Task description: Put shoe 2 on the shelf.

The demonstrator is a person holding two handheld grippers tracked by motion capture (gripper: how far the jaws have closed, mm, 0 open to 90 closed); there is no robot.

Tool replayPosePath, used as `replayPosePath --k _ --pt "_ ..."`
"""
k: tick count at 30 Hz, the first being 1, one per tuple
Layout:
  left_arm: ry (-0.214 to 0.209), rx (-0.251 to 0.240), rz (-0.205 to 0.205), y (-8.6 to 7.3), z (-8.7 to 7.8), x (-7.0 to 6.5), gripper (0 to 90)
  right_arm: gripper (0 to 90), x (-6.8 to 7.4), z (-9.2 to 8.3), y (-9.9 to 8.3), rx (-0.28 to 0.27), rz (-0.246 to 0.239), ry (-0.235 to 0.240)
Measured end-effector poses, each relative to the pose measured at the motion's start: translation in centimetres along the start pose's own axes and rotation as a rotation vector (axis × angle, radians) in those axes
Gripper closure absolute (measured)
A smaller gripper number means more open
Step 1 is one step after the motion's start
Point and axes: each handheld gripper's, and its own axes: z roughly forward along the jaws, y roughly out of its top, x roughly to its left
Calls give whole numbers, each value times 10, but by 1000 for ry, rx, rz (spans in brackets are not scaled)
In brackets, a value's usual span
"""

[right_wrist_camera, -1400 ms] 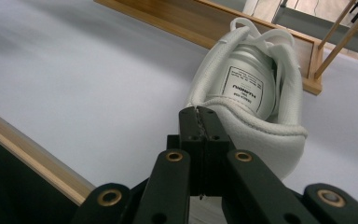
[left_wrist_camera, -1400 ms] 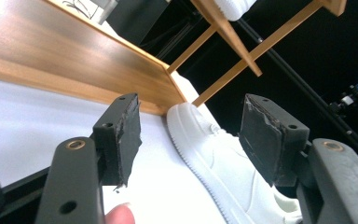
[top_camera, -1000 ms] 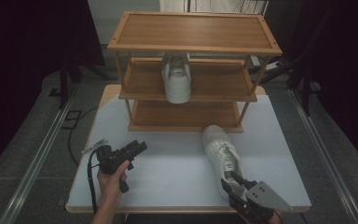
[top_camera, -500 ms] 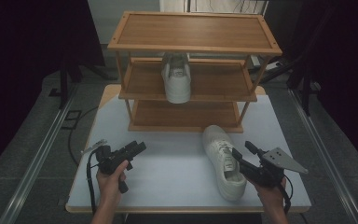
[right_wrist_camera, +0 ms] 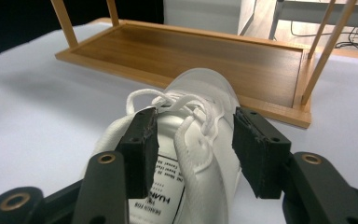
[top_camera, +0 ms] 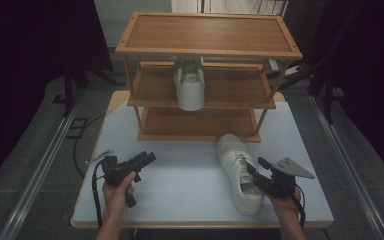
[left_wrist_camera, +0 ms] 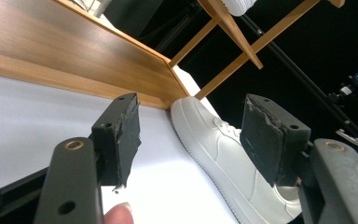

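Since the earlier frames, the right hand-held gripper (top_camera: pixel 252 168) has been carried forward over the white sneaker (top_camera: pixel 238 172) on the worktop (top_camera: pixel 180 175). Its jaws are held apart, straddling the tongue and laces, presumably to take the upper at mid-length for a balanced lift. Left hand-held gripper (top_camera: pixel 149 158) is rested on the worktop, jaws apart, nothing held. A second sneaker (top_camera: pixel 189 85) is seated on the middle tier of the wooden shoe rack (top_camera: pixel 207 50).

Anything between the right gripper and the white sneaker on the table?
Nothing visible. The right gripper is open, its jaws standing either side of the tongue and laces of the white lace-up sneaker on the white table; the gap holds only the shoe.
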Motion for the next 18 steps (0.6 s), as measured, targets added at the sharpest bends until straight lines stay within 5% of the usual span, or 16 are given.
replayPosePath --k 12,18 --pt "9 17 -25 1 -1 6 374 553 -7 27 -7 79 6 5" --pt "4 34 -29 1 0 7 374 603 -7 31 -7 119 5 -37"
